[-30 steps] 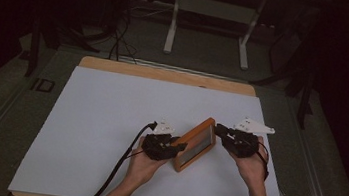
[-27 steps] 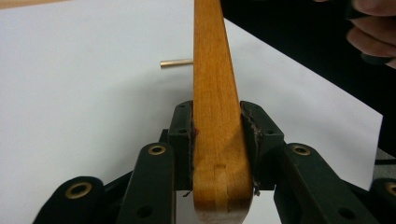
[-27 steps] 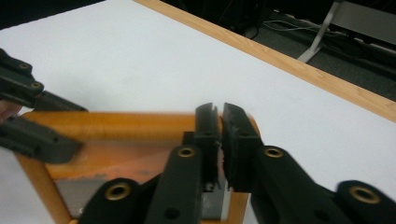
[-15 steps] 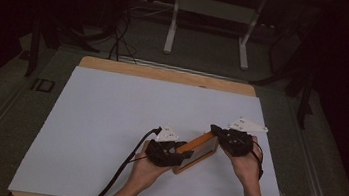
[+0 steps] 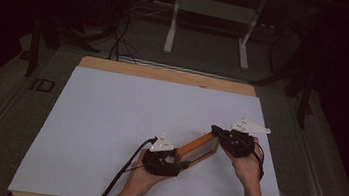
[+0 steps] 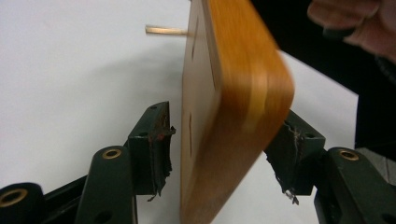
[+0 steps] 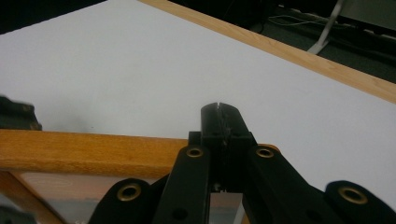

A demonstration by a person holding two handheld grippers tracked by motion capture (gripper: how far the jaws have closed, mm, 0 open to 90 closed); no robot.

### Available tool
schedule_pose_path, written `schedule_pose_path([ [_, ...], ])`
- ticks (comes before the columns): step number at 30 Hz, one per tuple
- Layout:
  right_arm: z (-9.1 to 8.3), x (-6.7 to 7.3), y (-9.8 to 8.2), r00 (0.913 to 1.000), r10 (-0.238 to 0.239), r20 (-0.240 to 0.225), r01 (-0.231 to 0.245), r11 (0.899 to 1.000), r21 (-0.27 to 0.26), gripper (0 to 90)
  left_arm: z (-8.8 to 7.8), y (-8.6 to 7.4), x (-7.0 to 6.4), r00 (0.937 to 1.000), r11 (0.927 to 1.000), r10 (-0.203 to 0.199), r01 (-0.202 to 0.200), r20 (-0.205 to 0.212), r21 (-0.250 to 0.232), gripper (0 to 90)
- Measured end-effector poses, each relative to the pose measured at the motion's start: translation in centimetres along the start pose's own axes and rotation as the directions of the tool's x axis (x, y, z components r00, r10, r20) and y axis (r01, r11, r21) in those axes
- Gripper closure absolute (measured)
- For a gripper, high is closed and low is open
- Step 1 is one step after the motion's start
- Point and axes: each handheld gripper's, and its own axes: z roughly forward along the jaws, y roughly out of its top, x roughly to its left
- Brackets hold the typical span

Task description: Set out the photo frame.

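Observation:
A wooden picture frame (image 5: 199, 149) stands tilted on its edge on the white sheet, between my two grippers. My left gripper (image 5: 179, 163) is at its near corner. In the left gripper view that corner (image 6: 233, 93) sits between the jaws, which have just been opening, and both pads (image 6: 156, 140) stand clear of the wood. My right gripper (image 5: 215, 129) is at the frame's far end. Its jaws (image 7: 219, 109) are shut together and reach past the frame's rail (image 7: 84, 149). Whether they pinch any part of it I cannot tell.
The white sheet (image 5: 109, 120) covers a wooden table top whose bare edge (image 5: 165, 74) runs along the back. A black cable (image 5: 117, 181) trails from the left gripper toward the front edge. Behind the table, metal stand legs (image 5: 206, 26) rest on a dark floor.
The frame has turned from showing its face to standing on edge, lower over the sheet. My left gripper has sunk and its jaws have opened off the frame. The right gripper has hardly moved.

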Motion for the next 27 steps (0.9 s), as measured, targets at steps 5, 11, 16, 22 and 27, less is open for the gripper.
schedule_pose_path([
  [5, -0.1, -0.1, -0.2, 1.0, 0.005, -0.005, -0.005, 1.0, -0.015, 89.9, 0.5, -0.7, -0.6, 0.9992, 0.9996, 0.027, -0.027, -0.031, 0.0, 52.4],
  [11, -0.3, -0.2, -0.5, 0.9998, 0.018, -0.005, -0.018, 0.999, -0.027, 89.9, 0.9, -1.1, -0.8, 0.9952, 0.9986, 0.052, -0.053, -0.083, -0.004, 63.5],
  [16, 0.2, -0.3, -0.5, 0.9997, 0.02, 0.012, -0.02, 1.0, 0.004, 89.8, 1.0, -1.1, -1.5, 0.984, 0.9904, 0.138, -0.138, -0.112, 0.009, 66.4],
  [22, 0.3, 0.0, -0.2, 0.9998, -0.002, 0.019, 0.002, 1.0, 0.002, 88.8, 0.9, -0.5, -1.0, 0.9847, 0.9898, 0.142, -0.141, -0.101, 0.024, 68.7],
  [27, -0.3, -0.4, 0.0, 0.9997, -0.007, 0.025, 0.007, 1.0, -0.006, 80.3, 0.4, 0.8, -0.3, 0.9871, 0.9902, 0.14, -0.139, -0.077, 0.014, 69.1],
])
